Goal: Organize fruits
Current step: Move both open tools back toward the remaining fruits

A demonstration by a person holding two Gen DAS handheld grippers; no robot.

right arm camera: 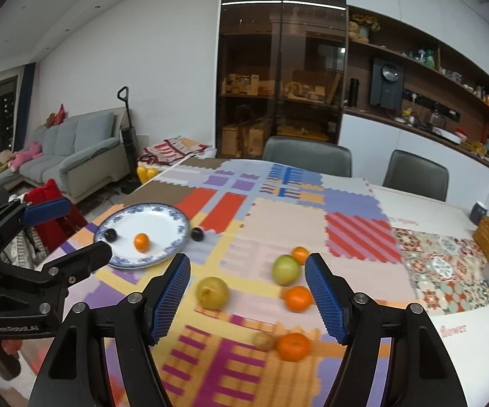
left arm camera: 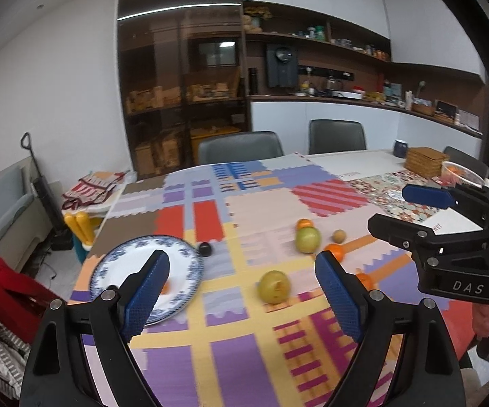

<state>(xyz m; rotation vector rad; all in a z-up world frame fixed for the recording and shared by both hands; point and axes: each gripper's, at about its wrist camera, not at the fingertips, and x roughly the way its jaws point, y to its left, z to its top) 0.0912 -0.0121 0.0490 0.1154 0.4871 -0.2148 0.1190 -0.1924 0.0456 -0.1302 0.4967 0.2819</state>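
Hovering empty, left gripper [left arm camera: 241, 291] and right gripper [right arm camera: 248, 293] fingers spread wide.

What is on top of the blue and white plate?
On the plate sit a small orange and a dark plum. The left claw hides a bit of the near rim.

"DAS" on right gripper [left arm camera: 424, 213]
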